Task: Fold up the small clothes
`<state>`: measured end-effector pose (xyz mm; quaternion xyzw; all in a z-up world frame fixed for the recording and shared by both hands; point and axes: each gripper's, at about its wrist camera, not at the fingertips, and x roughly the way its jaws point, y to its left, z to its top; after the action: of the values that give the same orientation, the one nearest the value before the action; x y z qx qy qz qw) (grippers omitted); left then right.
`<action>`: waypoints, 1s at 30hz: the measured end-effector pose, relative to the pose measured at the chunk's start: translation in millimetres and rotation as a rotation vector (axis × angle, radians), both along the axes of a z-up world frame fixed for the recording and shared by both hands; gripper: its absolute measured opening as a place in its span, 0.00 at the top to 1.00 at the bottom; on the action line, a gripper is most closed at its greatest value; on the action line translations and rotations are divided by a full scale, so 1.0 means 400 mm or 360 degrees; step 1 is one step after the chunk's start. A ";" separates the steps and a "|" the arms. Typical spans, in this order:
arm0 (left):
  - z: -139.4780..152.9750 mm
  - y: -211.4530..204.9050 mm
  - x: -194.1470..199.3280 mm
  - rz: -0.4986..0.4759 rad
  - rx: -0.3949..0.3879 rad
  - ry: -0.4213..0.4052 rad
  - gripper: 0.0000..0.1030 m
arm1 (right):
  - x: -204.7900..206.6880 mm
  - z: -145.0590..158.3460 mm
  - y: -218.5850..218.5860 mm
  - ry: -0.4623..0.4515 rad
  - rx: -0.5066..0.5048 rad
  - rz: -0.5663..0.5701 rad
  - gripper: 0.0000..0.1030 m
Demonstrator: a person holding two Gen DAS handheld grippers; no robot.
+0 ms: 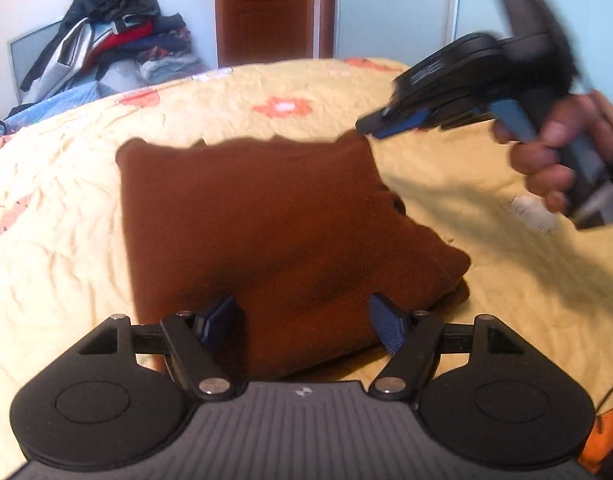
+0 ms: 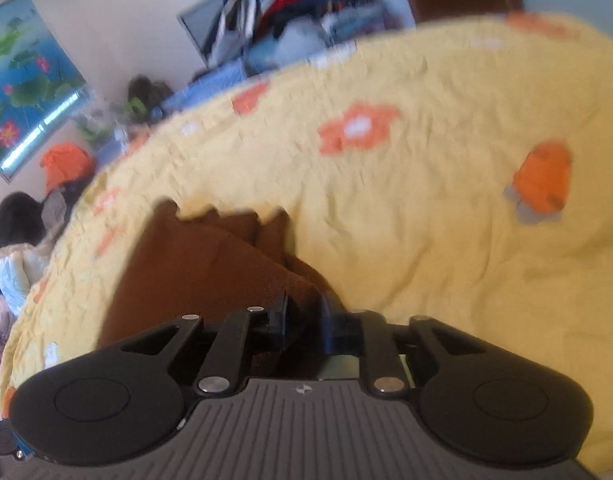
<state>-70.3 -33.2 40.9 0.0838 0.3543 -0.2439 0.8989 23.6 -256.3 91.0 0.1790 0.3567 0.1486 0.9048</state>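
Observation:
A brown knitted garment [image 1: 262, 220] lies folded on the yellow flowered bedspread [image 1: 66, 240]. My left gripper [image 1: 302, 320] is open, its blue pads astride the garment's near edge. My right gripper [image 1: 370, 126] hangs at the garment's far right corner in the left wrist view, blurred by motion. In the right wrist view the right gripper [image 2: 304, 316] has its jaws close around a raised fold of the brown garment [image 2: 210, 272].
A heap of clothes [image 1: 118, 36] lies at the far left beyond the bed, with a brown door [image 1: 266, 8] behind. An orange cloth [image 2: 542, 180] lies on the bedspread [image 2: 426, 220] to the right. More clothes [image 2: 62, 164] sit off the bed's left side.

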 end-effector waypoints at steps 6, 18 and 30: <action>-0.018 -0.017 0.035 0.0029 0.0042 0.0069 0.28 | -0.082 -0.005 0.197 0.0059 -0.0097 0.0483 0.63; -0.018 0.005 0.019 0.0047 0.0037 0.0046 0.27 | -0.135 -0.017 0.228 -0.0018 -0.0386 0.0481 0.65; -0.023 0.113 -0.082 0.0161 0.0233 -0.0101 0.27 | -0.208 -0.014 0.123 0.0083 -0.0312 0.0336 0.54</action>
<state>-103.1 11.9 31.6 0.1389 0.3462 -0.1687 0.9124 -59.6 -207.1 85.5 0.0550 0.4098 0.2028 0.8876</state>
